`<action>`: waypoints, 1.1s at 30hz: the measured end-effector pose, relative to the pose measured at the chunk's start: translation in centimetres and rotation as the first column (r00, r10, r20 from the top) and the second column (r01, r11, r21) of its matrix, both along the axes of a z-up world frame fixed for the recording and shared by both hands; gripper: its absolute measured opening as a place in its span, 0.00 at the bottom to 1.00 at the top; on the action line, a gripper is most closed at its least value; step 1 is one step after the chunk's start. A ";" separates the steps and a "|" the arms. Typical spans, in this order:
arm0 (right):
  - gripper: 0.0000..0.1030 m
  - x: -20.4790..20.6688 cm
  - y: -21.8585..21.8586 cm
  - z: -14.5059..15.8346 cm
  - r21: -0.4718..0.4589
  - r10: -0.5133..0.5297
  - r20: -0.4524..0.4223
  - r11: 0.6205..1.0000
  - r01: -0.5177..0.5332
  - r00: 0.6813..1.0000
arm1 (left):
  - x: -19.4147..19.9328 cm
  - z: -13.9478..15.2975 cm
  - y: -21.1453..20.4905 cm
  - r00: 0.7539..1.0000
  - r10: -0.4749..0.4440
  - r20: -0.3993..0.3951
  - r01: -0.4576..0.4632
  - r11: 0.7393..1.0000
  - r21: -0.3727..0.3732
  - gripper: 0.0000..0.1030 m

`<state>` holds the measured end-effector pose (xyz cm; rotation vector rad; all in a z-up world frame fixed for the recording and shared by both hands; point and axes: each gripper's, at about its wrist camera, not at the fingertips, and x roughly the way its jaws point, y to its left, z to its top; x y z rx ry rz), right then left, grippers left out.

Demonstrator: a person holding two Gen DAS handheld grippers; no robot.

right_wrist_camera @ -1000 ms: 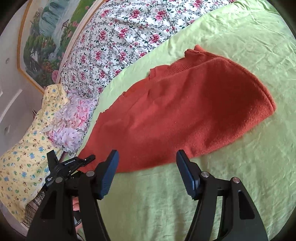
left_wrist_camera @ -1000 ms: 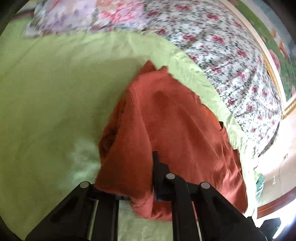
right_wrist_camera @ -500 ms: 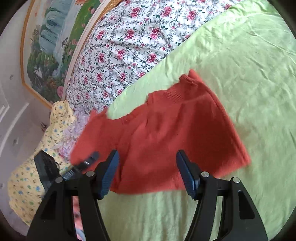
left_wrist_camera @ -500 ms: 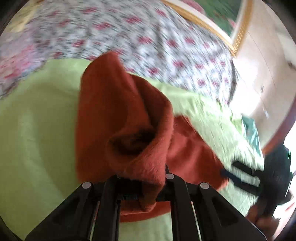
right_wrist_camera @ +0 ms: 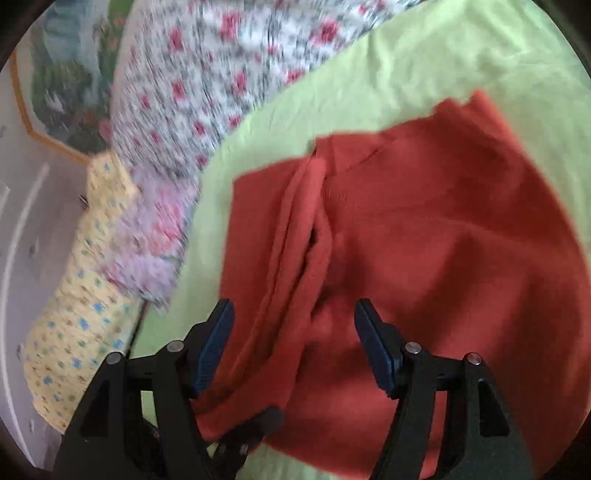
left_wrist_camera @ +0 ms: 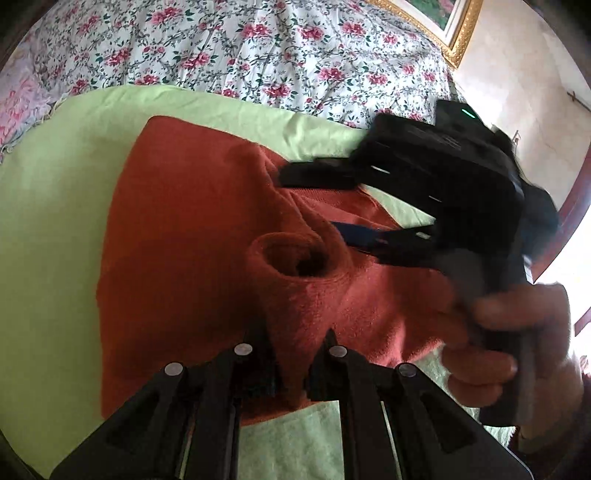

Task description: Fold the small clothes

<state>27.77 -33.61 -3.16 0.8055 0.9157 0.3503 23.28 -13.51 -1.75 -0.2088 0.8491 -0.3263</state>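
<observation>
A rust-red knitted garment lies partly folded on a lime-green sheet. My left gripper is shut on a bunched edge of it, lifting a fold whose sleeve opening faces the camera. The right gripper shows in the left wrist view, held in a hand over the garment's far right part. In the right wrist view the right gripper is open, its blue-padded fingers straddling a raised ridge of the garment just above the cloth. The left gripper's tip shows below it.
A white floral bedspread lies beyond the green sheet. A yellow patterned cloth and a lilac floral cloth lie at the left. A gold-framed picture hangs on the wall.
The left gripper has carried the garment's edge across towards the right gripper, folding it over. The right gripper has moved in over the garment, still open.
</observation>
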 end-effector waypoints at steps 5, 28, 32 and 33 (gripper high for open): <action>0.14 3.0 2.2 0.2 -0.055 0.057 -0.005 0.997 -0.057 0.998 | -1.6 1.0 -0.7 0.999 -0.034 0.042 0.031 0.998 0.054 0.07; 0.11 -5.7 -11.5 -1.5 -0.164 -0.225 0.033 0.960 0.228 0.974 | -0.5 -1.1 -11.2 0.946 -0.303 -0.116 0.294 0.952 -0.086 0.18; 0.13 -6.1 -11.4 -1.5 -0.138 -0.237 0.031 0.961 0.239 0.971 | -2.4 -0.2 -8.7 0.944 -0.304 -0.124 0.292 0.950 -0.109 0.25; 0.14 -6.3 -11.5 -1.5 -0.128 -0.243 0.025 0.961 0.245 0.970 | -2.9 0.0 -8.2 0.944 -0.304 -0.124 0.291 0.950 -0.112 0.25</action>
